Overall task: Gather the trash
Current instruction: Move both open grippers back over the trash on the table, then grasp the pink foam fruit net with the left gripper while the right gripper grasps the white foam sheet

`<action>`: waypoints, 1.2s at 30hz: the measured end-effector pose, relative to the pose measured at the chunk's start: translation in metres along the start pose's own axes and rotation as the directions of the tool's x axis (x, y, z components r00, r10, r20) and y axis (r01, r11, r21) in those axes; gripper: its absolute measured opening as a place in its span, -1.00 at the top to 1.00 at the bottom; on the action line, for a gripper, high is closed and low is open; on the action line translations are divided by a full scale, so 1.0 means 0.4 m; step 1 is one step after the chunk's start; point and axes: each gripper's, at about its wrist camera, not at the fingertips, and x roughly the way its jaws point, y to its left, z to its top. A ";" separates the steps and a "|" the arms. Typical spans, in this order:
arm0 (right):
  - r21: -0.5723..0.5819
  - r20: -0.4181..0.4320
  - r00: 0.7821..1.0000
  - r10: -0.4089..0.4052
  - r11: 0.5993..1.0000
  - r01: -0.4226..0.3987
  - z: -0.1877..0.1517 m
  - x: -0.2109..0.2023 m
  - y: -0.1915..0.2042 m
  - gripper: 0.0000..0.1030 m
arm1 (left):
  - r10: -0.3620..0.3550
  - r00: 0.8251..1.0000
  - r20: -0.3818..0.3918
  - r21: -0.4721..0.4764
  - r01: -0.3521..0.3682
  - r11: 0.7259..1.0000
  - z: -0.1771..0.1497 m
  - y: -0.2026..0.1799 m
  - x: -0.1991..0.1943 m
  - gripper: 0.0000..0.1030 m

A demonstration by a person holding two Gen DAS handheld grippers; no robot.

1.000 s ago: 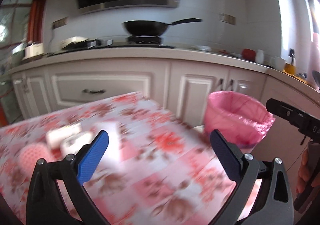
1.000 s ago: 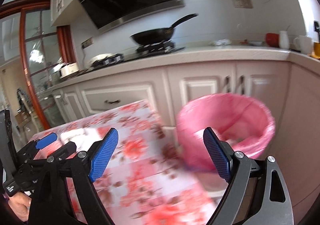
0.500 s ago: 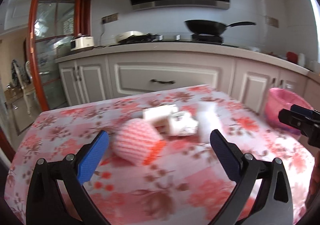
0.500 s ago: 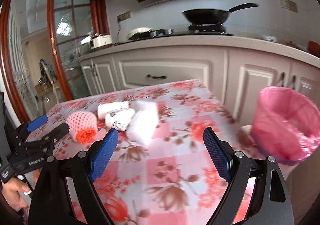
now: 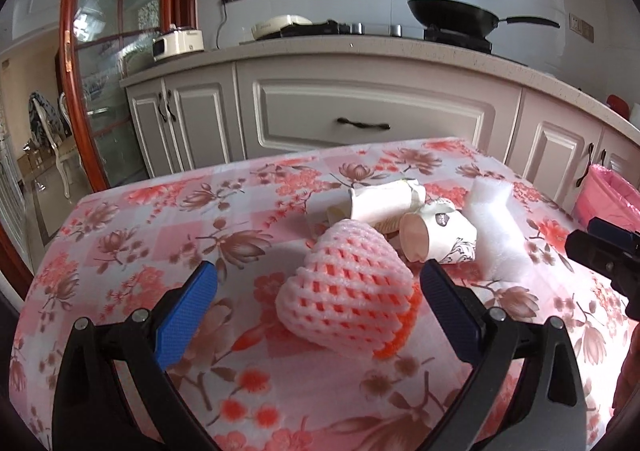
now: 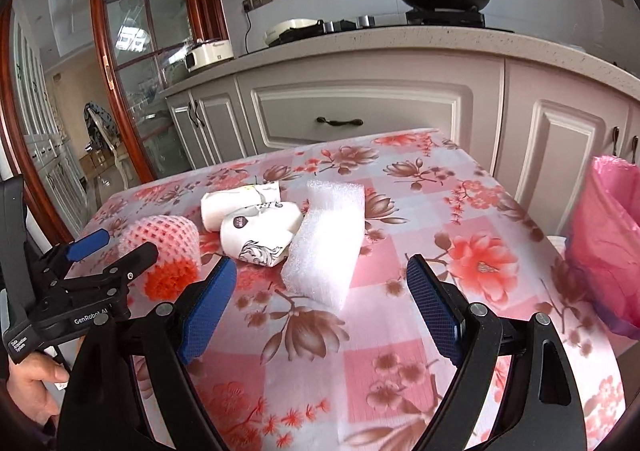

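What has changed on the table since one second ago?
Both tongs, left and right, swung away from the pink bin toward the trash pile; the foam net now lies before the left ones. Nothing was grasped. The trash stayed put, both tongs open.

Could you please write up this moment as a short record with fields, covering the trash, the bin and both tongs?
surface: table with floral cloth
trash: pink foam net; two paper cups on their sides; white foam block
layout: clustered together, mid-table
bin: pink-lined bin, past the table's right edge
left tongs: open, empty, foam net between the pads, untouched
right tongs: open, empty, aimed at foam block
collected: contents of bin not visible
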 end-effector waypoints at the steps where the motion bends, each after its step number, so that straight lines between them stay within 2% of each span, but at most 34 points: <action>1: 0.000 -0.007 1.000 -0.003 1.000 0.003 0.004 0.013 0.000 -0.60 | -0.005 1.000 -0.010 0.004 0.005 1.000 0.002 -0.003 0.010 -0.90; 5: 0.019 -0.047 0.999 -0.015 1.000 0.016 0.015 0.062 -0.012 -0.59 | -0.038 0.998 -0.052 0.012 0.039 0.999 0.009 -0.017 0.048 -0.89; 8: 0.014 -0.078 0.997 -0.028 0.999 0.029 0.023 0.100 -0.012 -0.59 | -0.063 0.996 -0.070 0.027 0.065 0.998 0.015 -0.032 0.065 -0.63; 10: 0.005 -0.099 0.994 -0.034 0.999 0.035 0.025 0.123 -0.007 -0.58 | -0.079 0.993 -0.093 0.041 0.083 0.996 0.016 -0.041 0.079 -0.30; 16: -0.009 -0.153 0.987 -0.042 0.999 0.041 0.020 0.183 0.013 -0.38 | -0.112 0.990 -0.091 0.054 0.117 0.992 0.012 -0.043 0.081 -0.05; 18: -0.002 -0.171 0.984 -0.044 0.999 0.044 0.023 0.199 0.017 -0.27 | -0.124 0.989 -0.081 0.051 0.128 0.990 0.013 -0.039 0.076 -0.01; 26: 0.014 -0.225 0.971 -0.083 0.996 0.088 0.032 0.248 0.013 -0.12 | -0.138 0.990 -0.040 0.034 0.139 0.990 0.021 -0.026 0.052 0.04; 31: 0.010 -0.218 0.972 -0.084 0.996 0.088 0.028 0.241 0.016 -0.05 | -0.135 0.990 -0.033 0.040 0.136 0.990 0.018 -0.027 0.035 0.04; 36: 0.031 -0.194 0.979 -0.068 0.997 0.076 0.017 0.192 0.015 -0.04 | -0.125 0.992 -0.021 0.037 0.126 0.991 0.007 -0.029 0.011 0.04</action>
